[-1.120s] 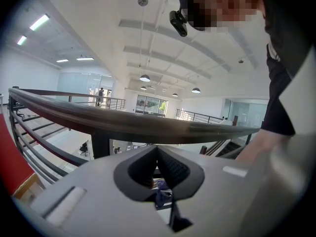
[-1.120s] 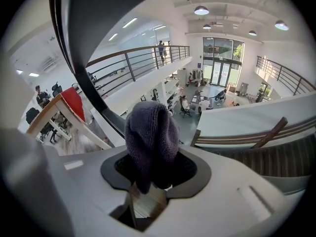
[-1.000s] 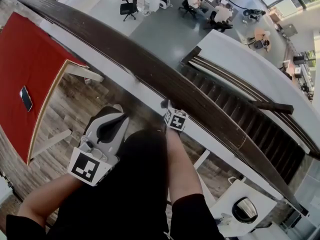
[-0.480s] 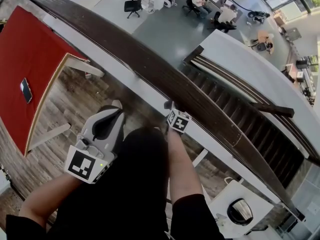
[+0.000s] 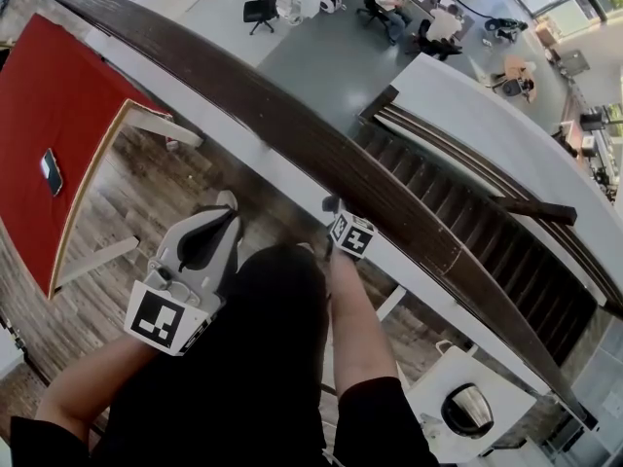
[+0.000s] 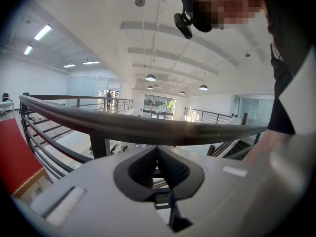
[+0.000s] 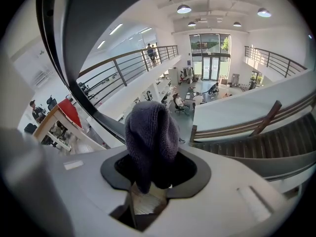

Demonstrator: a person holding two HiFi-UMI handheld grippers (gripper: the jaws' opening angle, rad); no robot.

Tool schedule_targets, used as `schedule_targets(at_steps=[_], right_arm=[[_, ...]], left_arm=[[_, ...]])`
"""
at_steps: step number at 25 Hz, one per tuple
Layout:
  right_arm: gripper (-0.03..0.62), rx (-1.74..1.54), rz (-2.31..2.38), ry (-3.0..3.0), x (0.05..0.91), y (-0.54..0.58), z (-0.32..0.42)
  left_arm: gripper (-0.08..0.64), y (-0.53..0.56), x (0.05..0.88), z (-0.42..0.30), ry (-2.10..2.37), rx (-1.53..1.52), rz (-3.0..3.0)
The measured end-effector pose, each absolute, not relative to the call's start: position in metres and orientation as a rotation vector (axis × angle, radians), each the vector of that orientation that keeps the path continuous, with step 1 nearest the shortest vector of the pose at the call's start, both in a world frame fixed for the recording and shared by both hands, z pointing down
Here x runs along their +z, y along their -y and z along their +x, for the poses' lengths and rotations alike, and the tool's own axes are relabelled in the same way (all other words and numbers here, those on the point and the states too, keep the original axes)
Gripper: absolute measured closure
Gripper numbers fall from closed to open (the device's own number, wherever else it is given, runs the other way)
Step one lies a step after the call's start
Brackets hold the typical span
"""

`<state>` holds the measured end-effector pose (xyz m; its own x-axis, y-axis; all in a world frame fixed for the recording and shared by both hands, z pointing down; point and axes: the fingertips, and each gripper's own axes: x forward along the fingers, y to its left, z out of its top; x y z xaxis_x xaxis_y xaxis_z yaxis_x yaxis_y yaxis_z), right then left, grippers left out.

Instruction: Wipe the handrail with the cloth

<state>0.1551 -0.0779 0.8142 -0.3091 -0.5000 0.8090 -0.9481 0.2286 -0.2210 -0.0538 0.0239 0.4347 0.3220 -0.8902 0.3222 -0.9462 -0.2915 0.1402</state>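
The dark wooden handrail (image 5: 292,129) runs slantwise from upper left to lower right in the head view. My right gripper (image 5: 329,205) is just on the near side of it, shut on a grey-purple knitted cloth (image 7: 150,139) that bulges out over the jaws of the right gripper (image 7: 152,169). In that view the handrail (image 7: 74,43) rises close at the upper left. Whether the cloth touches the rail is not visible. My left gripper (image 5: 226,204) sits lower and further left, clear of the rail. The left gripper (image 6: 157,149) is shut on nothing, with the handrail (image 6: 138,125) crossing just above it.
A red table (image 5: 58,95) with a phone (image 5: 51,171) stands at the left on the wooden floor. Beyond the rail is a drop to a lower floor with seated people (image 5: 419,17) and a staircase (image 5: 487,232). A white stand with a round bowl (image 5: 469,412) is at lower right.
My right gripper with the cloth has edged slightly right along the near side of the rail. The left gripper has barely moved.
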Motion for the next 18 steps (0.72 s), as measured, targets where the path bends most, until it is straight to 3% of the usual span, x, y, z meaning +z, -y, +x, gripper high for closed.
schedule_targets(at_steps=[18], right_arm=[[0.453,1.015,1.398,1.874,0.820,0.066,0.198]], left_arm=[[0.560,-0.023,0.436,-0.039,1.630,0.271,2.327]])
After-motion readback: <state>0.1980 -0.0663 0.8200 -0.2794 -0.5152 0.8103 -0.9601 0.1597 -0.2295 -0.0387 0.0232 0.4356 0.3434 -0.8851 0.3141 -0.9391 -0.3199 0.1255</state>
